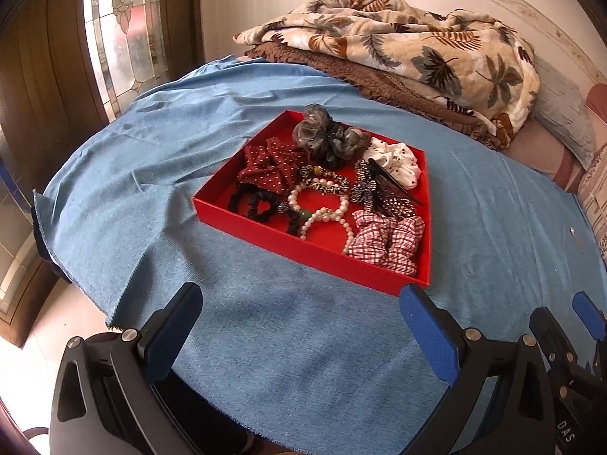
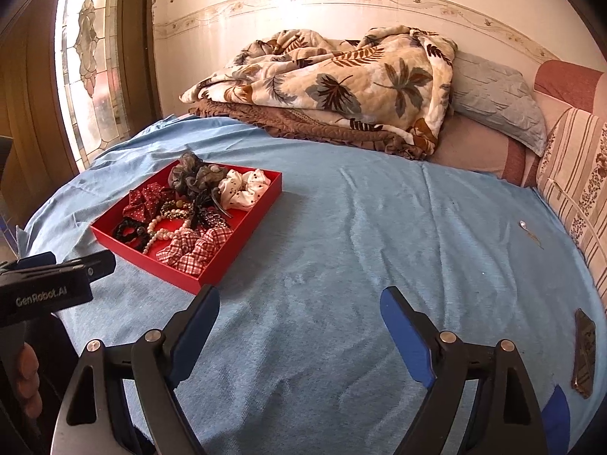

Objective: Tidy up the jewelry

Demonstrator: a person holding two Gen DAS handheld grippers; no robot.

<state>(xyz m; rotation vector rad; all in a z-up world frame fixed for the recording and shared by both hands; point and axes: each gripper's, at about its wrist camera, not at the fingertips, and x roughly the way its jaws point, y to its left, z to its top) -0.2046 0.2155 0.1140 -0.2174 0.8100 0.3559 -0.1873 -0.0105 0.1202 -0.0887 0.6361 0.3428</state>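
Observation:
A red tray (image 1: 303,244) (image 2: 212,276) lies on the blue cloth and holds several hair ties and bracelets: a grey scrunchie (image 1: 326,138), a white dotted scrunchie (image 1: 398,163), a dark red dotted bow (image 1: 271,167), a black scrunchie (image 1: 254,203), a pearl bracelet (image 1: 322,214) and a red checked scrunchie (image 1: 387,240) (image 2: 193,248). My left gripper (image 1: 301,297) hangs open just in front of the tray, nothing between its fingers. To the right of the tray's near corner, my right gripper (image 2: 299,301) stands open over bare cloth.
A leaf-print blanket (image 2: 341,83) on a brown quilt (image 1: 379,79) is heaped at the back by the wall, with pillows (image 2: 497,98) to the right. A small dark flat object (image 2: 584,352) lies at the cloth's right edge. A stained-glass door (image 2: 87,72) stands at left.

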